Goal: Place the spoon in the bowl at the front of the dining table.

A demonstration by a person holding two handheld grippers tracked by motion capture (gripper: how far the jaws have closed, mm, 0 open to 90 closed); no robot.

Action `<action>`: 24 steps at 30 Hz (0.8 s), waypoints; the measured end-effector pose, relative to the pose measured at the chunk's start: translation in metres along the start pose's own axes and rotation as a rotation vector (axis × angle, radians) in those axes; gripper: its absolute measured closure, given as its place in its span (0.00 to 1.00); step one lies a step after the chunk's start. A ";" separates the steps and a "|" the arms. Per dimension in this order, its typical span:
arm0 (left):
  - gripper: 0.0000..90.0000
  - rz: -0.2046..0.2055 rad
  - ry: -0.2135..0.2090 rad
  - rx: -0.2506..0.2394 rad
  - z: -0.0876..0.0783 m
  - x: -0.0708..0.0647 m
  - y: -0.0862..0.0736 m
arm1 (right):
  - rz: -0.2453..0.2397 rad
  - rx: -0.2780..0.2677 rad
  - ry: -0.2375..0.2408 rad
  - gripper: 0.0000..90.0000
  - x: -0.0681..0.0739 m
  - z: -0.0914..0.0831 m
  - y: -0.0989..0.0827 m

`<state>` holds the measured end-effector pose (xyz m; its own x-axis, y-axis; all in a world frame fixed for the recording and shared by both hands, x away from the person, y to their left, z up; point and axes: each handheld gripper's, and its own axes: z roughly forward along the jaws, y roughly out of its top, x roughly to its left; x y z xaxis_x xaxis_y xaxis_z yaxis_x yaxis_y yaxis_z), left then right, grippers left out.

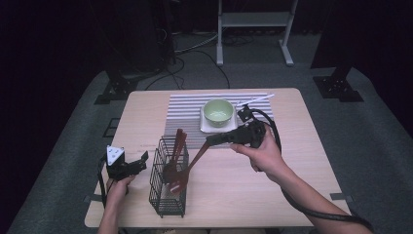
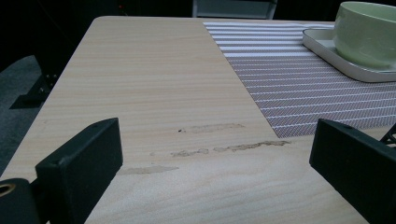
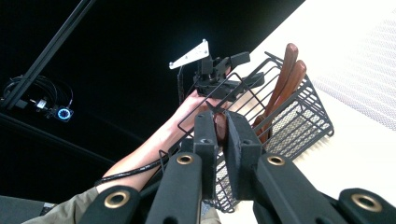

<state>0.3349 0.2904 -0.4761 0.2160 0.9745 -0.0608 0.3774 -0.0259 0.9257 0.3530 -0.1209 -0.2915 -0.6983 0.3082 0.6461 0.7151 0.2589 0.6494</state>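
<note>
A black wire basket stands near the table's front left with two wooden utensils upright in it. My right gripper is shut on the handle of a brown wooden spoon, which slants down so that its bowl end lies inside the basket. In the right gripper view the jaws clamp that spoon handle above the basket. My left gripper is open just left of the basket, low over the table, with nothing between its fingers.
A striped placemat lies at the table's far middle. On it a green bowl sits on a white square plate, also seen as bowl and plate. A white stick lies at the mat's far right.
</note>
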 end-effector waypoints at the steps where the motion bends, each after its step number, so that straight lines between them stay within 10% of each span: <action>1: 0.02 -0.002 0.000 -0.001 0.000 0.000 0.000 | 0.001 -0.001 -0.001 0.92 0.000 -0.001 0.000; 24: 0.02 0.004 0.001 0.002 0.000 0.000 0.000 | 0.023 -0.008 -0.003 0.92 -0.009 -0.024 -0.011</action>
<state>0.3350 0.2901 -0.4761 0.2168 0.9746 -0.0570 0.3783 -0.0300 0.9252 0.3510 -0.1481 -0.2951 -0.6813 0.3171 0.6597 0.7308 0.2440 0.6375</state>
